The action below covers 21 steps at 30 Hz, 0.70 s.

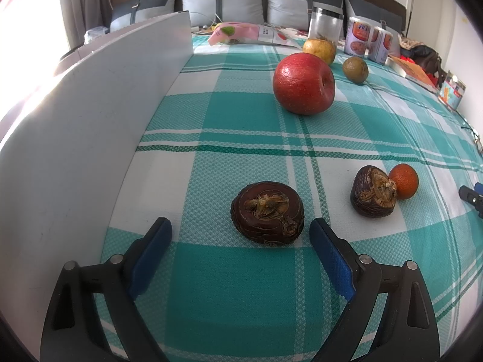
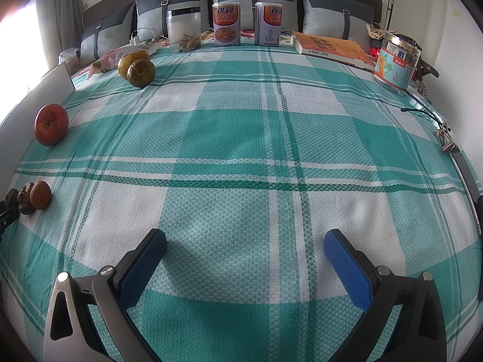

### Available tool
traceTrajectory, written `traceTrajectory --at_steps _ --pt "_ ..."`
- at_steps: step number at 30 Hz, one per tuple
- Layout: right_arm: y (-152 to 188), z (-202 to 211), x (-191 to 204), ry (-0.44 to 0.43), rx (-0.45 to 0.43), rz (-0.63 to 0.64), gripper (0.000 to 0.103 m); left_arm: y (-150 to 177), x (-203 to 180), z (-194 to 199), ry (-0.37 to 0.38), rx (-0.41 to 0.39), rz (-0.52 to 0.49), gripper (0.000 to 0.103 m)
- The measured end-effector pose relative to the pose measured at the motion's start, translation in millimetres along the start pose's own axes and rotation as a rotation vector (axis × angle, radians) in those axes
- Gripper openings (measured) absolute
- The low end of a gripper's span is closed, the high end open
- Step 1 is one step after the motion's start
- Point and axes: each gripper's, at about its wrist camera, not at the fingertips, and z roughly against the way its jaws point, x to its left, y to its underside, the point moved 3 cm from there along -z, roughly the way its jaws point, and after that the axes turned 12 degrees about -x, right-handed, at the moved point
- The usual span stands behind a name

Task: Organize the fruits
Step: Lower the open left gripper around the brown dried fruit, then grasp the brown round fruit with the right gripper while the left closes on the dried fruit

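1. Left gripper (image 1: 240, 230): fingers (image 1: 157, 241) spread wide and released, nothing between them; poised just short of the near water chestnut (image 1: 267, 213).
2. Right gripper (image 2: 245, 246): fingers spread wide, empty, over bare bedspread (image 2: 241, 138), well apart from all fruit.
3. Fruit, all lying on the bed: second water chestnut (image 1: 373, 191) touching a small orange fruit (image 1: 404, 181); red apple (image 1: 303, 84) further back; yellow pear (image 1: 319, 49) and greenish fruit (image 1: 355, 70) near the jars.
4. White board (image 1: 90, 126): upright along the left edge.
5. Step judged in hand: picking the near water chestnut. Advise centring it between the fingers and closing across its flattened sides; the soft bedspread may let it roll.
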Motion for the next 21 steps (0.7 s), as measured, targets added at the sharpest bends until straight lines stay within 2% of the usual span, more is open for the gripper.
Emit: traceTrajectory --at_steps 9,12,15,19,21 --pt "-1.6 0.3 -2.0 -0.003 0.004 -0.005 0.103 0.1 0.1 0.0 0.0 0.0 0.0 0.094" --pt "-8.1 -7.0 7.3 -0.06 0.065 0.018 0.102 0.6 0.4 0.7 0.001 -0.001 0.001 0.094" --pt "-50.1 -20.4 20.2 -0.151 0.07 -0.007 0.099 0.1 0.3 0.2 0.0 0.0 0.0 0.094" --pt "-131.7 -49.6 60.6 -0.24 0.022 -0.012 0.099 0.2 0.3 0.5 0.0 0.0 0.001 0.094" --pt "-166.1 -73.7 89.4 -0.284 0.029 -0.006 0.099 0.7 0.5 1.0 0.0 0.0 0.001 0.094"
